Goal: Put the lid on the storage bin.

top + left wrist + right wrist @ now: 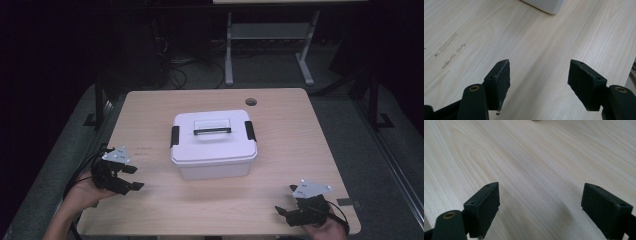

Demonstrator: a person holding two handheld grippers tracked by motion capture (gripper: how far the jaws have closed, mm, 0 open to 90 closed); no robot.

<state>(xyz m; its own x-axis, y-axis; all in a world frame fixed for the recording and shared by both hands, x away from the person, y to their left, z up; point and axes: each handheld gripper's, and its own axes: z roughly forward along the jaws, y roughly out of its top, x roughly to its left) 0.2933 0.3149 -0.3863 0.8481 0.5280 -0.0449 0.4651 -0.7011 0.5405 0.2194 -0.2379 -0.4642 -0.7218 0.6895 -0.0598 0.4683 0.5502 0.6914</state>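
Two black claws sat nearest the camera, low over the pale wooden counter (295, 130), one in each hand. Left claw (134, 177) stood wide open with nothing between its pads, and right claw (281, 214) was wide open and empty too. Between them and farther back sat a white box (214, 145) with a closed lid, a clear handle (212, 125) on top and a black clip (174, 136) on each short side. Trouble could come from here, I think. If only one clip got pulled, the light box might slide or tip, because nothing was holding it down. If a claw came in too low, it could bump the box wall and push it away. The clips looked small and flat, so a pad could slip off one. The box was well apart from both claws, up and to the right of the left claw and up and to the left of the right claw. From the left gripper view, just a white corner of the box (550, 6) peeked in at the top, far past the open pads (503, 82).
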